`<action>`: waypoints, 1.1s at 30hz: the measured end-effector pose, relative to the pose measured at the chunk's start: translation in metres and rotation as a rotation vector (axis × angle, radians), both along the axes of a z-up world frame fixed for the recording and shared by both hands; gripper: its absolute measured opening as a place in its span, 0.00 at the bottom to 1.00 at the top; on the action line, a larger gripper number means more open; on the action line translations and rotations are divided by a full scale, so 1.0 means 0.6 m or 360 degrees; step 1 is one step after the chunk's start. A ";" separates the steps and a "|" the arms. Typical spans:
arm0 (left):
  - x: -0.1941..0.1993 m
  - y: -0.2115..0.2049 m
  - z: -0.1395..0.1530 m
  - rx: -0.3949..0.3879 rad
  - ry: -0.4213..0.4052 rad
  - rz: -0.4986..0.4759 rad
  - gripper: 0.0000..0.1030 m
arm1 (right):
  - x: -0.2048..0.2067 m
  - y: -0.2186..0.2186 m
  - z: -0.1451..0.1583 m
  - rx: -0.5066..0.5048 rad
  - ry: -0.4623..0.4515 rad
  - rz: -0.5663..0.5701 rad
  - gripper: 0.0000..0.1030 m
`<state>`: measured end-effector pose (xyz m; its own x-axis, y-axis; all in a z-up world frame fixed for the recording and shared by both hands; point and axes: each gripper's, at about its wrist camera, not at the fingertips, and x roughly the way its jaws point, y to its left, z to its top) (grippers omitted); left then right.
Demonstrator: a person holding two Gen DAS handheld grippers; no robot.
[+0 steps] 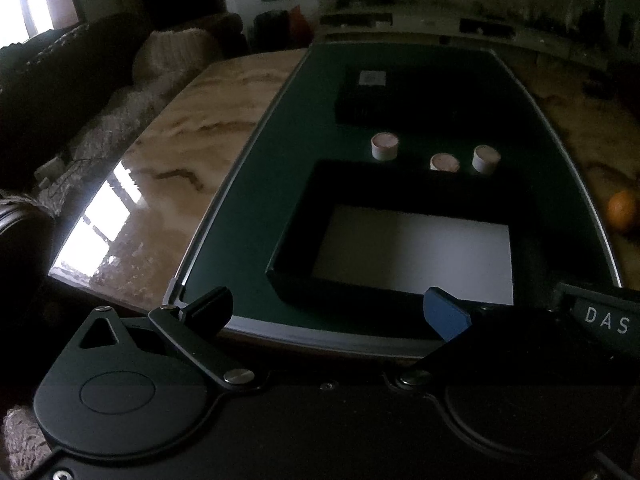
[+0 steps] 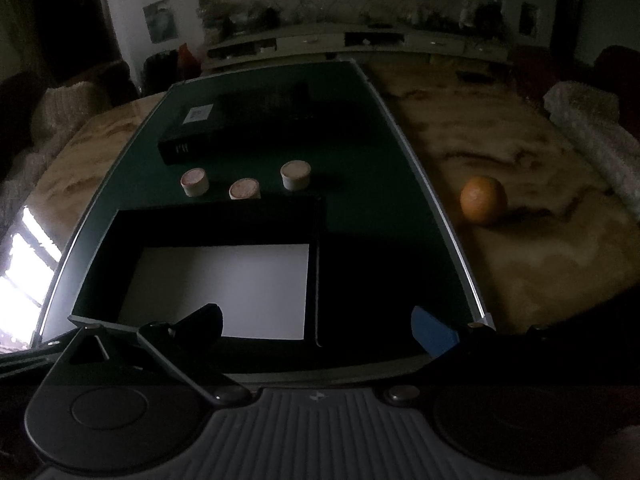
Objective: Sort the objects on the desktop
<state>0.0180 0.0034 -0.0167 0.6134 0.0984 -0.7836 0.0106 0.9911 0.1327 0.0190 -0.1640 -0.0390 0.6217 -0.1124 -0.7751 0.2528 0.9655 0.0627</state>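
Three short pale cylinders stand in a row on a dark green mat [image 1: 248, 208] [image 2: 376, 208]: a left one [image 1: 385, 145] [image 2: 195, 183], a middle one [image 1: 444, 162] [image 2: 244, 189] and a right one [image 1: 485, 159] [image 2: 295, 175]. In front of them lies an open black box with a white floor [image 1: 416, 252] [image 2: 224, 288]. Behind them sits a closed black box with a white label [image 1: 372, 96] [image 2: 200, 132]. My left gripper [image 1: 328, 312] is open over the mat's near edge, holding nothing. My right gripper [image 2: 316, 326] is open above the near edge too, also holding nothing.
An orange [image 2: 483, 200] [image 1: 622, 210] rests on the marble tabletop [image 2: 520, 168] [image 1: 160, 184] right of the mat. A pale rolled cloth [image 2: 592, 128] lies at the far right. A sofa with blankets [image 1: 80, 92] stands left of the table. The right gripper's body [image 1: 600, 320] shows at the left view's right edge.
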 end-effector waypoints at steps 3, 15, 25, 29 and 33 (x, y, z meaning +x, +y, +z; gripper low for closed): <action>0.003 0.000 -0.003 -0.0002 0.0009 0.0001 1.00 | 0.002 0.000 -0.003 -0.0002 0.0004 0.0007 1.00; 0.014 0.007 -0.013 -0.0015 0.0029 0.0000 1.00 | 0.014 0.008 -0.012 0.0008 0.0028 0.0009 1.00; 0.022 0.011 -0.024 -0.0018 0.0047 0.0001 1.00 | 0.022 0.013 -0.021 0.0002 0.0051 0.0011 1.00; 0.025 0.012 -0.029 -0.0017 0.0052 -0.0003 1.00 | 0.023 0.013 -0.025 -0.0001 0.0060 0.0009 1.00; 0.030 0.011 -0.033 -0.0015 0.0059 -0.0005 1.00 | 0.028 0.014 -0.029 -0.0008 0.0074 0.0011 1.00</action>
<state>0.0357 0.0102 -0.0368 0.5844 0.0891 -0.8066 0.0185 0.9922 0.1231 0.0355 -0.1559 -0.0565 0.5856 -0.1120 -0.8028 0.2486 0.9675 0.0464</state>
